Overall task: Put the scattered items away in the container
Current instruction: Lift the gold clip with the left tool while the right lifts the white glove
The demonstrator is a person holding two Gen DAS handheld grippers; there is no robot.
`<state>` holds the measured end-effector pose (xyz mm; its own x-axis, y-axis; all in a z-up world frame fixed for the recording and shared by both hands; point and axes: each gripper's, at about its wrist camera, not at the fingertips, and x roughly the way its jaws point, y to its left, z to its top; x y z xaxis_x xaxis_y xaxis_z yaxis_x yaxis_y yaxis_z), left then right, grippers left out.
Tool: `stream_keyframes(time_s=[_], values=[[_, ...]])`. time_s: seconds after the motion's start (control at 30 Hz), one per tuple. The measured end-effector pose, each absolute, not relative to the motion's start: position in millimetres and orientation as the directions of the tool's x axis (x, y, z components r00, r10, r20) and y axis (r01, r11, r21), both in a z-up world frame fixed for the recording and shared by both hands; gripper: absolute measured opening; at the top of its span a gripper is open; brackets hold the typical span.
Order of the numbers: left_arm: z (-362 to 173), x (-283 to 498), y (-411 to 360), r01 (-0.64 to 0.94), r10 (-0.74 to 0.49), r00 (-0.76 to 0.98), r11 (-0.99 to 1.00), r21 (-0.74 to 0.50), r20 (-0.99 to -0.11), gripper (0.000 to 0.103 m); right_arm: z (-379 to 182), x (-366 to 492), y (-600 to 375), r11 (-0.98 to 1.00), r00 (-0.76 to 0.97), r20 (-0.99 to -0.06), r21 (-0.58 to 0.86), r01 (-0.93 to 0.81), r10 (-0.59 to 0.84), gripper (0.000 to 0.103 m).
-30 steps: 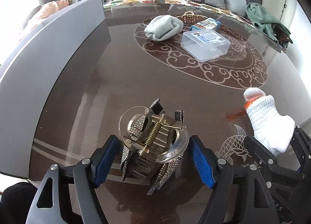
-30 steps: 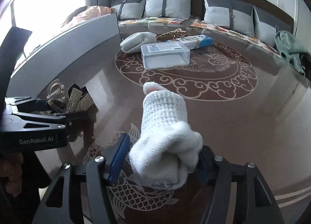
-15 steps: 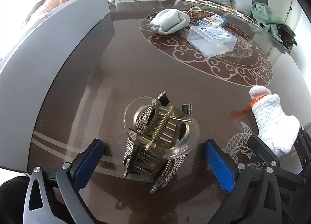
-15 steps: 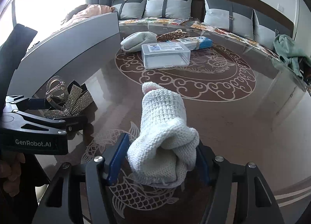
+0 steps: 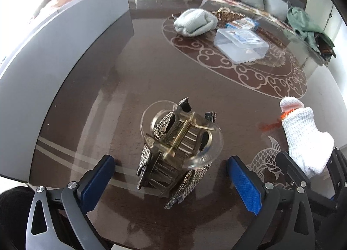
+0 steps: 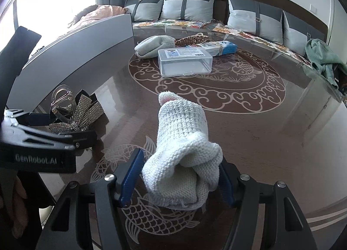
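Observation:
A clear claw hair clip (image 5: 182,135) with a gold spring lies on a rhinestone bow clip on the dark table, seen too in the right wrist view as the hair clips (image 6: 73,111). My left gripper (image 5: 170,163) stands wide open around them, its blue pads clear of both sides. My right gripper (image 6: 180,167) is shut on a white knitted glove (image 6: 182,132), which sticks up with an orange-edged tip (image 5: 290,106). The clear plastic box (image 6: 184,62), its lid down, sits farther back on the round pattern.
A rolled grey cloth (image 5: 195,22), a woven fish-shaped piece (image 6: 190,38) and a blue-and-white carton (image 6: 219,47) lie behind the box. A green cloth (image 6: 323,59) hangs at the far right table edge. A grey curved panel (image 5: 54,54) borders the left side.
The left jaws have spread wide, away from the hair clips, which stay on the table. The right gripper and its glove have kept still.

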<state>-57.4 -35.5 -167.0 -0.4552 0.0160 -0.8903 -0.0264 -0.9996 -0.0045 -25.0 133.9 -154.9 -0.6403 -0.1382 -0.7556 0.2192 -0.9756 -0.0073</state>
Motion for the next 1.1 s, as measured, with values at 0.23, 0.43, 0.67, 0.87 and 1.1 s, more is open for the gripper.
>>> stream_keyframes(time_s=[0.23,0.43,0.67,0.87,1.1], values=[[-166.3,-60.5,-35.5,-0.043,0.022,-0.439,-0.999,-0.004,-0.898,0.103,-155.8,-25.9,132.9,-0.976,-0.643,-0.754,-0.01,0.217,-0.135,0.065],[-154.5,-60.6,-37.5,-0.073,0.059,-0.453,-0.997,-0.029,-0.89,0.052,-154.5,-25.0,138.3,-0.983,-0.655,-0.746,-0.005,0.185,-0.12,0.032],[-139.3,-51.3,-37.3,-0.084,0.107,-0.481,-0.994,-0.076,-0.87,0.051,-143.9,-16.2,150.2,-0.986,-0.661,-0.736,0.052,0.16,-0.147,0.03],[-121.4,-35.3,-48.2,-0.053,0.116,-0.526,-0.993,-0.104,-0.843,0.051,-136.9,-8.3,141.0,-0.976,-0.637,-0.744,0.095,0.198,-0.202,0.03],[-97.0,-12.3,-78.5,0.016,0.115,-0.579,-0.988,-0.153,-0.807,0.051,-120.8,-7.9,117.3,-0.96,-0.615,-0.743,0.136,0.246,-0.263,0.03]])
